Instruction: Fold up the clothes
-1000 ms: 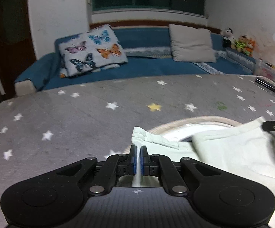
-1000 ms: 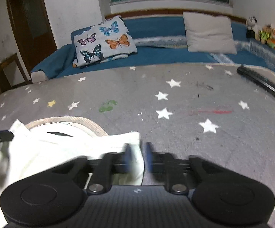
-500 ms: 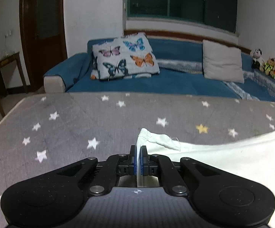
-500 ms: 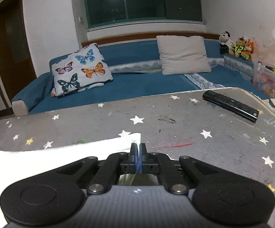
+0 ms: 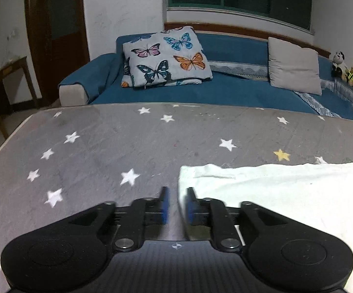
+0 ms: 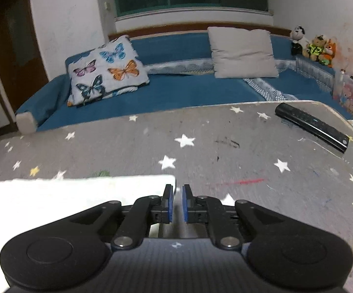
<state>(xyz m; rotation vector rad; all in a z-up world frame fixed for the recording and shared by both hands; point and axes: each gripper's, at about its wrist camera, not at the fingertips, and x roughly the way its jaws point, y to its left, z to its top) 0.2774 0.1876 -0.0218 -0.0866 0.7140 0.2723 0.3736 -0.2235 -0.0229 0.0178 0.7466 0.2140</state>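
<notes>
White cloth (image 5: 274, 195) lies flat on the starred table (image 5: 127, 141) in the left view, its corner just beside the left gripper (image 5: 176, 205). The jaws are opening; the cloth edge brushes the right pad, nothing is pinched. Best to let go fully before pulling back, or the corner may drag and undo the fold. In the right view the cloth (image 6: 78, 195) ends just left of the right gripper (image 6: 176, 205), whose jaws are opening by a small gap with nothing between them. A remote (image 6: 313, 125) lies well apart.
</notes>
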